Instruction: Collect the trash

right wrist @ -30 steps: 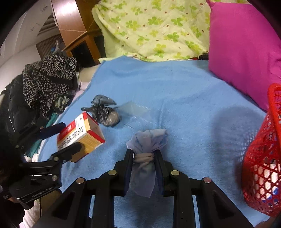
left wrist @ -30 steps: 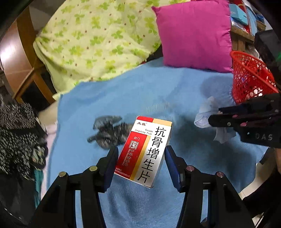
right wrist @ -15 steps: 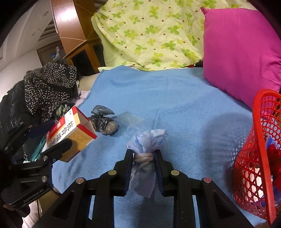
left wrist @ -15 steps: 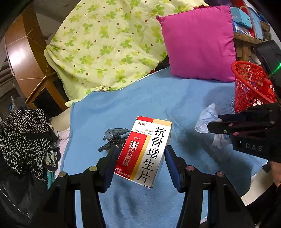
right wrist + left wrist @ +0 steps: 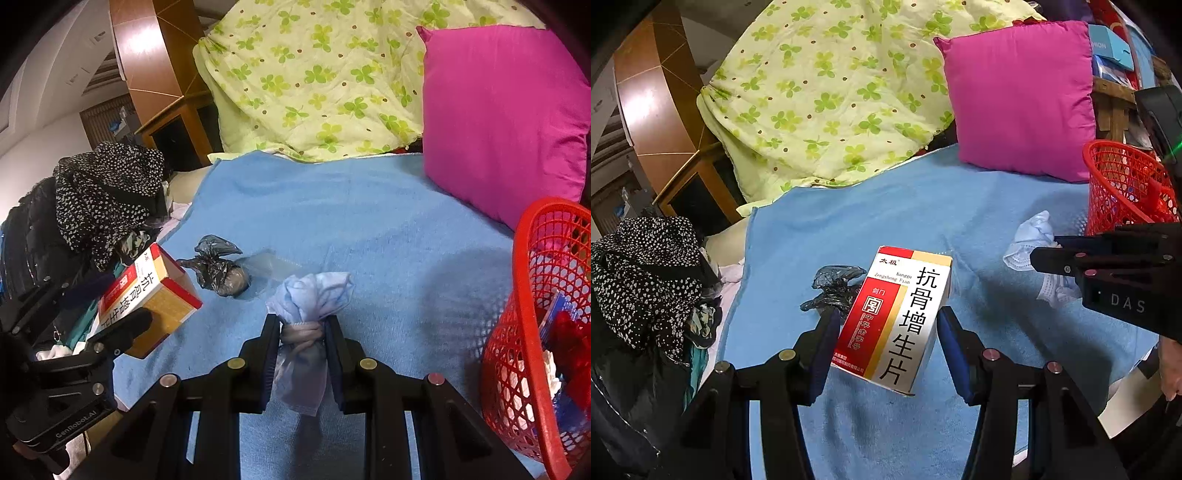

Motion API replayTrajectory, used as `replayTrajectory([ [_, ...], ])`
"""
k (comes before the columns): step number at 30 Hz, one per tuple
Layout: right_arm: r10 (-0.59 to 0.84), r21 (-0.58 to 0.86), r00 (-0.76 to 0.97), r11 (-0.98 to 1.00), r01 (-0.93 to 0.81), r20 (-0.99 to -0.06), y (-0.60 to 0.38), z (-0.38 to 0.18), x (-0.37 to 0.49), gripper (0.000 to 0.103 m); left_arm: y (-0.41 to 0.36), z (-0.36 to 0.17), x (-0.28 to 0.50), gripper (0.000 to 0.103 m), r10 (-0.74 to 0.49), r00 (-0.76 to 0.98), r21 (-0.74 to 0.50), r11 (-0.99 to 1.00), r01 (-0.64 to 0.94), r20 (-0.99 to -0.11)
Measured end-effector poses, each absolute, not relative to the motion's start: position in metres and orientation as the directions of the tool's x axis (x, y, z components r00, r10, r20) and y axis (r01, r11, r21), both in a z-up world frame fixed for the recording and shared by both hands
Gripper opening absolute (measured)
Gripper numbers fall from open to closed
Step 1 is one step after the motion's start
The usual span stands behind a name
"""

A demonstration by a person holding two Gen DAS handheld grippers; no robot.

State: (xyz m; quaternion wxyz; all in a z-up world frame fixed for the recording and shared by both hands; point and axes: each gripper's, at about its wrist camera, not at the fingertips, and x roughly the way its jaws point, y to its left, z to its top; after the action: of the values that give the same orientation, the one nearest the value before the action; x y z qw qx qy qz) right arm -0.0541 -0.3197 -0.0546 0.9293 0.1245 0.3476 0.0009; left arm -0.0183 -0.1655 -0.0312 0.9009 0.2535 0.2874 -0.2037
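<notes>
— What's your left claw (image 5: 886, 345) gripping?
— A glossy cardboard medicine box (image 5: 899, 317). Your right claw (image 5: 302, 352) pinches a soft, crumpled cloth mask (image 5: 308, 317).
— The rest?
— Matt terry blanket (image 5: 369, 221), crinkly black plastic bag (image 5: 218, 271), shiny red plastic basket (image 5: 524, 332).

On the bed's blanket (image 5: 388, 229) a knotted bag (image 5: 218, 271) lies left of centre, with a flat plastic sheet (image 5: 271, 264) just beside it on its right. A quilt (image 5: 317, 74) is heaped at the far end, a cushion (image 5: 506, 122) leaning to its right, and a basket (image 5: 532, 332) stands on the blanket's right edge, nearer than the cushion, with scraps inside. A pile of clothes (image 5: 103, 195) lies off the blanket's left side.
</notes>
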Motion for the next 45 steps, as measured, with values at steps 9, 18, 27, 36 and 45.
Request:
replayTrajectory([
  [9, 0.092, 0.235, 0.773, 0.969, 0.076, -0.628, -0.321, -0.051, -0.059, 0.027, -0.166, -0.024, -0.028, 0.056, -0.219, 0.767, 0.347, 0.794, 0.499, -0.603],
  [18, 0.101, 0.242, 0.800, 0.969, 0.057, -0.591, -0.322, -0.042, -0.066, 0.027, -0.169, -0.012, -0.040, 0.056, -0.230, 0.783, 0.360, 0.790, 0.497, -0.577],
  [27, 0.102, 0.269, 0.836, 0.961, 0.057, -0.540, -0.330, -0.029, -0.076, 0.027, -0.175, 0.001, -0.049, 0.056, -0.242, 0.795, 0.373, 0.782, 0.499, -0.557],
  [36, 0.103, 0.291, 0.867, 0.955, 0.050, -0.488, -0.338, -0.017, -0.088, 0.027, -0.183, 0.014, -0.059, 0.056, -0.268, 0.805, 0.382, 0.772, 0.508, -0.530],
  [45, 0.089, 0.302, 0.884, 0.951, 0.060, -0.458, -0.347, -0.009, -0.098, 0.027, -0.194, 0.014, -0.064, 0.056, -0.282, 0.806, 0.395, 0.758, 0.519, -0.520],
])
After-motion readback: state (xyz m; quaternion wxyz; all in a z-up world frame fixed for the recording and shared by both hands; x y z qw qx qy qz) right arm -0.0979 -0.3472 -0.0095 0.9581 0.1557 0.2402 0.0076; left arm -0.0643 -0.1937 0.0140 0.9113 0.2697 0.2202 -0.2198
